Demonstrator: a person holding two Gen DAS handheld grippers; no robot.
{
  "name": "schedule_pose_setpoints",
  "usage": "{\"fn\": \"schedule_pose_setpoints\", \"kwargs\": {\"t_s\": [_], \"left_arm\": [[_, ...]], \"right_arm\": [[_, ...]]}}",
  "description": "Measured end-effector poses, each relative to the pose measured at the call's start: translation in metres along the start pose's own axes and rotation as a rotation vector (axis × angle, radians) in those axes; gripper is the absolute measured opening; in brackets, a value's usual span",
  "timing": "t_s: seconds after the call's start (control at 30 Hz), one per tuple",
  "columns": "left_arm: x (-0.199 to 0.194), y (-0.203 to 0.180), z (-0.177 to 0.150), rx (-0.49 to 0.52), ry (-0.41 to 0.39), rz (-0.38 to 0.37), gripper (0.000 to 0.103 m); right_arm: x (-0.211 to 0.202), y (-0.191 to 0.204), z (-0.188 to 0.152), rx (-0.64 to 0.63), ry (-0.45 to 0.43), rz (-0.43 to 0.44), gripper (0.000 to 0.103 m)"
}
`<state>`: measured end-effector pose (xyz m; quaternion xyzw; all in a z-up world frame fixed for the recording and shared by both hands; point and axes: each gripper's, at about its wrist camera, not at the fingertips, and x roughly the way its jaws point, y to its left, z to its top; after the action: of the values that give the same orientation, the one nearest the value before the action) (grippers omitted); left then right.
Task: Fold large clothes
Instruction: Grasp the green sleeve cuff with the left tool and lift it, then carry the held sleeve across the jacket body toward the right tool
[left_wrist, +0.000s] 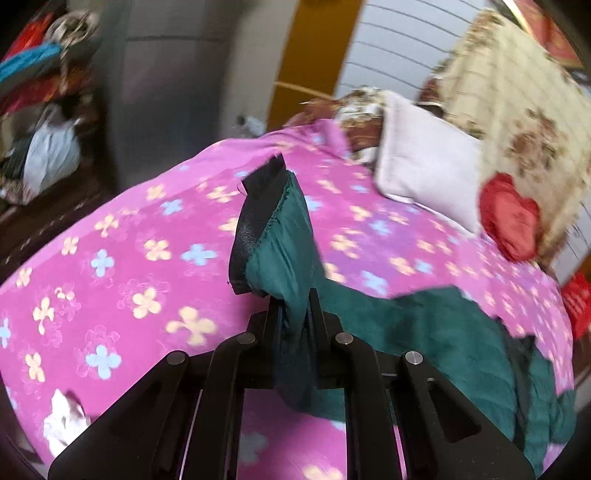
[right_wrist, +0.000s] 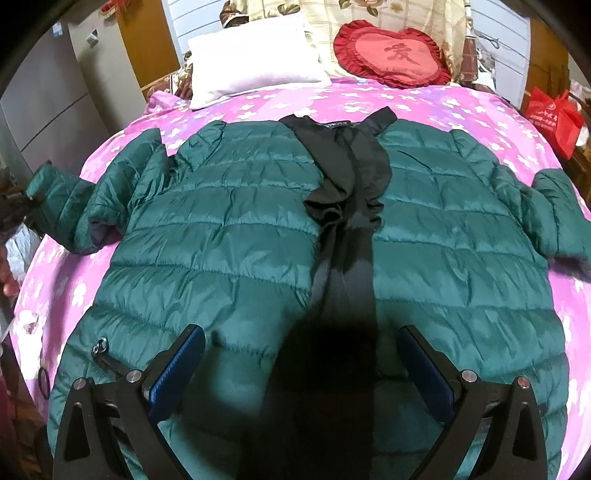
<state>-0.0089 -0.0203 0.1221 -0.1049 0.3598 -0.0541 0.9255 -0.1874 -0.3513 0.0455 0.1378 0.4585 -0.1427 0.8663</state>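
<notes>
Left gripper (left_wrist: 293, 306) clamped on jacket (right_wrist: 258, 229) sleeve cuff, fabric bunched between fingers, cuff sticking up toward 12 o'clock. Right gripper (right_wrist: 303, 362) fingers wide apart, holding nothing, above hem. Jacket flat on pink bedspread (right_wrist: 424, 99), collar at 12, pillow (right_wrist: 255, 62) beyond.

Bed (right_wrist: 110, 155) covered by pink flower-print sheet. At head: white pillow (right_wrist: 255, 62), red heart cushion (right_wrist: 391, 53), floral cream blanket (left_wrist: 517, 110) propped against pale slatted wall (left_wrist: 391, 48). Yellow-brown wooden panel (left_wrist: 314, 48) beside it. Grey cabinet (right_wrist: 55, 103) left of bed. Red bag (right_wrist: 554, 118) at right edge. Cluttered colourful pile (left_wrist: 40, 81) far left, blurred.
</notes>
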Motion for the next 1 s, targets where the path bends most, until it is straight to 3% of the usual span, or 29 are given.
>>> {"fn": "schedule_pose_setpoints", "kwargs": {"t_s": [0.4,0.77,1.0], "left_arm": [[-0.051,-0.080,-0.028,0.153,-0.008,-0.119,0.010],[-0.064,-0.123,-0.055,0.218,0.022,-0.196,0.010],[-0.066,-0.171,-0.096,0.309,0.085,-0.269,0.010]], "right_arm": [[-0.031,-0.028,-0.013,0.040,-0.035,-0.022,0.103],[-0.036,-0.045,-0.018,0.067,-0.034,-0.031,0.103],[-0.039,-0.053,-0.020,0.072,-0.040,-0.032,0.103]]}}
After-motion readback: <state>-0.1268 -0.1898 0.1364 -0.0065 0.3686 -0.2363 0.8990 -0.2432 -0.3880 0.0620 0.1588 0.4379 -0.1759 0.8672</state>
